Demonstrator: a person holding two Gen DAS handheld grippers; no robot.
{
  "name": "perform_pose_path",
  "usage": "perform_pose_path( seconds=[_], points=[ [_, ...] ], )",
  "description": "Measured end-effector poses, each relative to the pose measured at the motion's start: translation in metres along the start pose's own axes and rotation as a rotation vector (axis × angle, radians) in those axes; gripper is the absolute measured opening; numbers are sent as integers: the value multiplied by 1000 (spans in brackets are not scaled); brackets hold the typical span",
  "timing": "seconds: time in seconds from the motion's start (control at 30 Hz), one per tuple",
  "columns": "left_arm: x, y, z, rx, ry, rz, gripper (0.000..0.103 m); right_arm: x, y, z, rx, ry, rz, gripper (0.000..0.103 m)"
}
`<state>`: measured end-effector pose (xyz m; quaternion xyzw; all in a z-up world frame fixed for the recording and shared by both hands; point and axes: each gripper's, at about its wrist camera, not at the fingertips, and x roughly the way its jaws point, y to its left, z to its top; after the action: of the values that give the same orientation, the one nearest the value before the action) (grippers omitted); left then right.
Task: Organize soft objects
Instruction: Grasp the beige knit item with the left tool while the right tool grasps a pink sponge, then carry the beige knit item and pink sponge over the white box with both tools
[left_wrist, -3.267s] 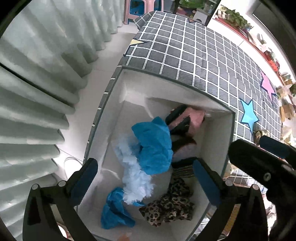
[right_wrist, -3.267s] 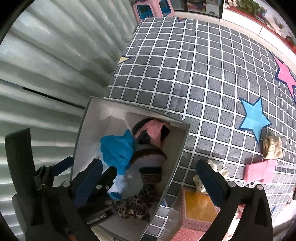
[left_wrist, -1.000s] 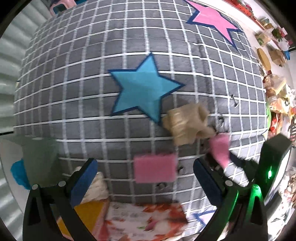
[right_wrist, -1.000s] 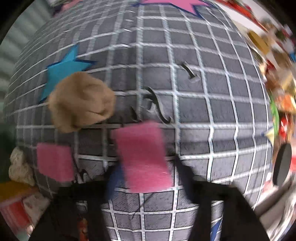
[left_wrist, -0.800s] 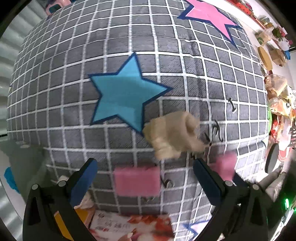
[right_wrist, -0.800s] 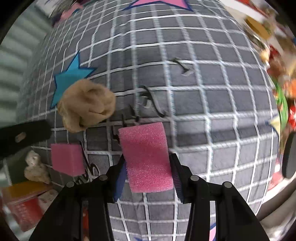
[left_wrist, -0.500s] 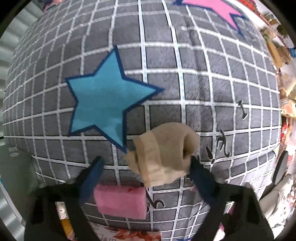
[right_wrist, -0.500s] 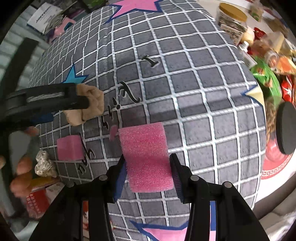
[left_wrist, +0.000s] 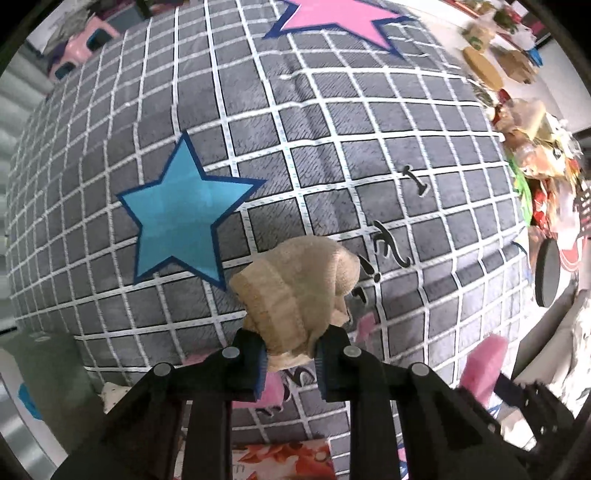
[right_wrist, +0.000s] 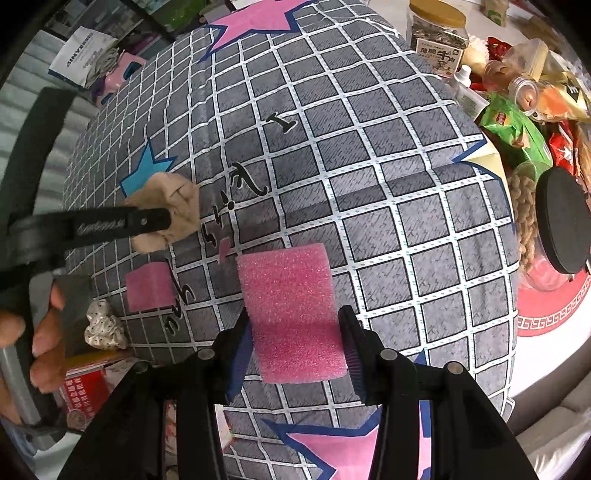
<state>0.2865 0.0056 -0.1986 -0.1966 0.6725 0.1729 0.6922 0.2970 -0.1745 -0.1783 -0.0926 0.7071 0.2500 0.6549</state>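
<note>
My left gripper (left_wrist: 290, 360) is shut on a beige cloth bundle (left_wrist: 299, 291) and holds it over the grey checked cover (left_wrist: 332, 147), near the blue star (left_wrist: 177, 225). The bundle also shows in the right wrist view (right_wrist: 173, 210), with the left gripper's finger across it. My right gripper (right_wrist: 297, 354) is shut on a pink foam block (right_wrist: 291, 310), lifted above the cover. The block's edge shows at the right of the left wrist view (left_wrist: 482, 365). A second pink foam block (right_wrist: 147, 286) lies on the cover at the left; part of it shows under my left gripper (left_wrist: 271, 391).
A white dotted cloth lump (right_wrist: 101, 330) lies at the cover's left edge by a red and yellow box (right_wrist: 88, 380). A small pink scrap (right_wrist: 223, 249) lies on the cover. Snack bags and jars (right_wrist: 513, 122) crowd the right side. A grey storage box (left_wrist: 40, 365) stands at the lower left.
My left gripper moved from the storage box to the cover and closed on the beige bundle. My right gripper closed on the pink foam block and lifted it.
</note>
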Motion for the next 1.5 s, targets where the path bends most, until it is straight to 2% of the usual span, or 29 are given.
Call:
perform_pose_path(
  seconds=[0.2, 0.33, 0.53, 0.8, 0.97, 1.5],
  points=[
    [-30, 3, -17, 23, -45, -1, 22, -4, 1, -1, 3, 3, 0, 46],
    [-50, 7, -17, 37, -62, -2, 22, -10, 7, -4, -5, -4, 7, 46],
    [-66, 5, -46, 78, -83, -8, 22, -16, 20, -7, -30, -12, 12, 46],
    [-82, 16, -72, 49, -107, -12, 23, -21, 31, -17, -51, -6, 12, 46],
    [-99, 36, -87, 8, -131, 1, 23, -26, 56, -18, -104, -10, 20, 46],
    [-154, 114, -134, -153, -215, 67, 23, -45, 167, -22, -343, -32, 49, 46]
  ],
)
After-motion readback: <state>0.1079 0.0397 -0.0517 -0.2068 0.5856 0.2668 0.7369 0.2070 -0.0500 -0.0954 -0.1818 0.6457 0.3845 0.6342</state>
